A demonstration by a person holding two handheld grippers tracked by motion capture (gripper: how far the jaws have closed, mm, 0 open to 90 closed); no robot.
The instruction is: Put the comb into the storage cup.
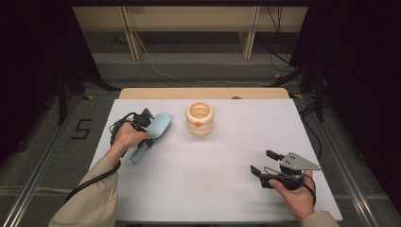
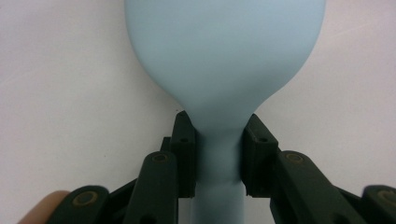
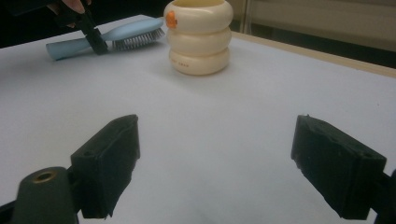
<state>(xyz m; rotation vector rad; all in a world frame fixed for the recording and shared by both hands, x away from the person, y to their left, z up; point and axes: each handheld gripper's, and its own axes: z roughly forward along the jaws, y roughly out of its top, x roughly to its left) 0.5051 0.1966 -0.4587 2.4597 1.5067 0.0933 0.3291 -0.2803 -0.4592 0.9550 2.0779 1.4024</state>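
Currently left gripper is clamped on the brush at the neck, where handle meets head. Left gripper view confirms it: both pads press the narrow part of the handle, with the head spreading out beyond them over the table. Right gripper view shows the brush bristles down, lying low over the table surface; can't tell whether it touches. It sits at the table's far left, head angled toward the cup, handle end pointing back toward the person

Cup is a cream ribbed thing with an orange dot on the side, upright at far centre, just right of the brush head but apart from it

Right gripper rests in the hand at near right, well apart from both items. Jaws spread wide, nothing between them, pointing across the table toward the cup and brush
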